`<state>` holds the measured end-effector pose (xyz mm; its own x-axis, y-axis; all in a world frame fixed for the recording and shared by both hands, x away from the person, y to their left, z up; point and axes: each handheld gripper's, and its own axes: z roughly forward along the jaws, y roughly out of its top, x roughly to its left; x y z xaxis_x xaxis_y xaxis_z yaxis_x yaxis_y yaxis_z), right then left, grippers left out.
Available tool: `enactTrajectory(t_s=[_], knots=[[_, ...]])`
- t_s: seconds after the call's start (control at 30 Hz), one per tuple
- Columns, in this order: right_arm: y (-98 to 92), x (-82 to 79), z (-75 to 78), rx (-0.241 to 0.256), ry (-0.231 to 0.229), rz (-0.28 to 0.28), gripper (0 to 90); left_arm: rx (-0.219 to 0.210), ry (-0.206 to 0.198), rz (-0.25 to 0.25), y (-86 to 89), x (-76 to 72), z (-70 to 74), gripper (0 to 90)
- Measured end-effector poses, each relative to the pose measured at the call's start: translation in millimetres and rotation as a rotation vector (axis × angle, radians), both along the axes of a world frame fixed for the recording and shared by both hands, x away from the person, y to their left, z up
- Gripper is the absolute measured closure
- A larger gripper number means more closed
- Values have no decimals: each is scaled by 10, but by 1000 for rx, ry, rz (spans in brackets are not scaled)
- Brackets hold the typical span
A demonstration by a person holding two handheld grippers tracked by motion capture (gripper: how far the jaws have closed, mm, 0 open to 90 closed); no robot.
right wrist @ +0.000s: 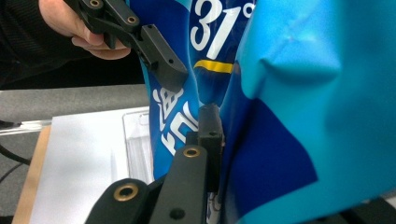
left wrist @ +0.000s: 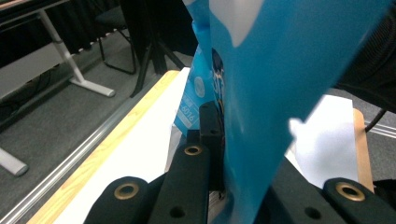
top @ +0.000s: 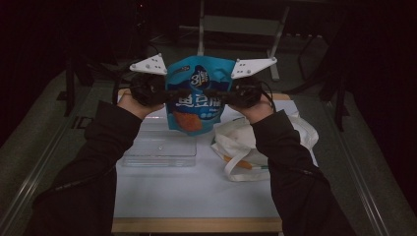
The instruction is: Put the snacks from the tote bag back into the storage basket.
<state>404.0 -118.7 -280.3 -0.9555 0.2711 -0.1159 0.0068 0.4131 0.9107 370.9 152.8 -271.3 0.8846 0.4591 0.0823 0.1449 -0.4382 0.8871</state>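
I've got the blue snack bag [top: 199, 93] up above the tabletop [top: 196, 191], left gripper [top: 183, 93] and right gripper [top: 212, 93] each clamped on a side, probably to pull it open.

"31°" is printed in white on the blue snack bag [right wrist: 280, 116], above a yellow stripe; large white Chinese characters run below it, and "5016" is seen on the bag's pale edge label
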Motion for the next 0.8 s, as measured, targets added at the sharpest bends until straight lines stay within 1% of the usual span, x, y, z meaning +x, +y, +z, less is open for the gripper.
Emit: enactTrajectory(t_s=[0.07,0.2,0.3,0.43,0.53,0.6,0.63,0.67,0.73,0.8], knots=[[67,1,1,-4,0,6,881,-2,-4,8,63,-19,-5,899],[189,12,7,-10,-4,23,881,-8,3,20,181,-44,-8,899],[298,19,6,-11,-1,36,881,-5,7,26,282,-61,-5,899],[423,17,1,-8,0,54,880,11,1,28,406,-94,9,899],[502,16,-2,-1,3,62,880,22,-14,49,470,-135,17,899],[520,20,-2,-1,6,65,881,20,-17,49,501,-148,15,899],[547,22,-1,4,13,70,881,11,-15,44,556,-162,12,899],[587,15,6,2,12,82,880,8,-18,38,592,-170,5,899],[643,-8,6,-7,-2,89,881,5,-20,27,647,-179,-16,899],[682,-12,-13,-7,4,92,880,6,-18,26,685,-177,-44,899]])
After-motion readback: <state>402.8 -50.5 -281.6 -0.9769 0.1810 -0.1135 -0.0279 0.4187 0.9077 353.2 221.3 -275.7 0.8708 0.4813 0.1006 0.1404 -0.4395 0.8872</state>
